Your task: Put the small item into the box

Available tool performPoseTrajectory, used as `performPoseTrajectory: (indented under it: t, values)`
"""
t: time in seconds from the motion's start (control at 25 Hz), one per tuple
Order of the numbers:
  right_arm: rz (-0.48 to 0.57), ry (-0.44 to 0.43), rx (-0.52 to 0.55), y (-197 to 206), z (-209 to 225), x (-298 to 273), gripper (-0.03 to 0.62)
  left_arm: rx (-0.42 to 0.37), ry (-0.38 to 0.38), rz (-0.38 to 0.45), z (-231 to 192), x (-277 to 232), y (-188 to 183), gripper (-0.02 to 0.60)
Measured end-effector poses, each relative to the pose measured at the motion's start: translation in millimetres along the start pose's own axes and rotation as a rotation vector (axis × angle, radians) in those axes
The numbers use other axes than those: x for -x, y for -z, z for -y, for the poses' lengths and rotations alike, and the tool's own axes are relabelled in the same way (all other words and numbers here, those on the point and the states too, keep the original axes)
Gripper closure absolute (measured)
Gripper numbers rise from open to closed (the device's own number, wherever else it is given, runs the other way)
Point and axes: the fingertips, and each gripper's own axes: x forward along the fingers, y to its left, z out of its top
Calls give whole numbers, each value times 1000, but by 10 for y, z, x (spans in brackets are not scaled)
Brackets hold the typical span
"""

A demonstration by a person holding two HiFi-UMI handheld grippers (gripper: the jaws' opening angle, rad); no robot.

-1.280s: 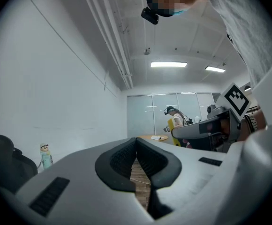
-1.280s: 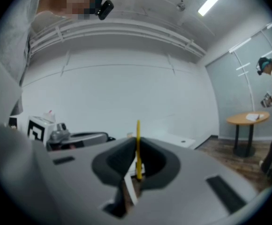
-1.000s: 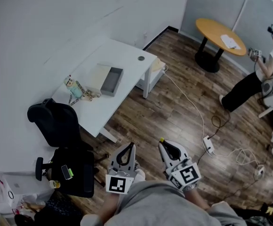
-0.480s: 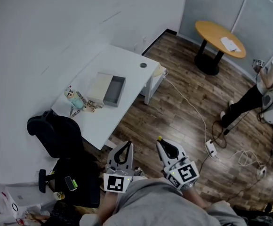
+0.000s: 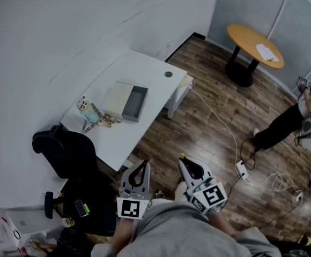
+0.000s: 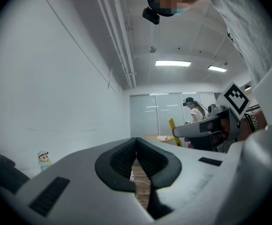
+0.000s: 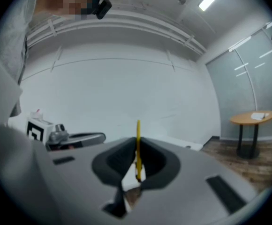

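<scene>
The desk [image 5: 145, 71] now sits a little further right in the head view than a second ago. The shift is small, so I judge the approach has barely begun.

At far left stands a chair [image 5: 64, 153], pushed up to the desk's near corner. On the desk's left end a figurine [image 5: 82, 105] stands among a few small trinkets, just beside a pale lid [image 5: 118, 96]. The open grey box [image 5: 135, 103] touches the lid's right side. Desk and contents keep the same layout as before.

The left gripper [image 5: 143, 166] is held close to the body, well apart from the desk. Its own view shows the pads pressed together with nothing between them [image 6: 136, 146]. The right gripper [image 5: 183, 161] hangs beside it, equally far from the box. It is clamped on a thin yellow strip [image 7: 137, 130] that pokes up past the pads. I cannot tell whether this strip or a desk trinket is the item meant. Either way, nothing is in the box yet.

At far right, the other person [image 5: 284, 127] has slid nearly out of frame since the earlier pictures.
</scene>
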Motion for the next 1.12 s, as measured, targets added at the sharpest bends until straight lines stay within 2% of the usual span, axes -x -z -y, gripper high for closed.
performPoseTrajectory:
  t: [0.16, 0.52, 0.72, 1.12]
  values:
    - [-9, -15, 0, 23, 35, -70, 545, -14, -14, -2, -33, -20, 30, 549]
    - [-25, -104, 13, 2, 102, -489, 545, 3, -121, -4, -351, -139, 75, 549]
    - [-49, -140, 9, 13, 287, -737, 545, -2, -133, -11, -415, -425, 116, 549]
    - [-77, -204, -27, -91, 854, -1364, 545, 7, -203, -26, -676, -1109, 136, 549]
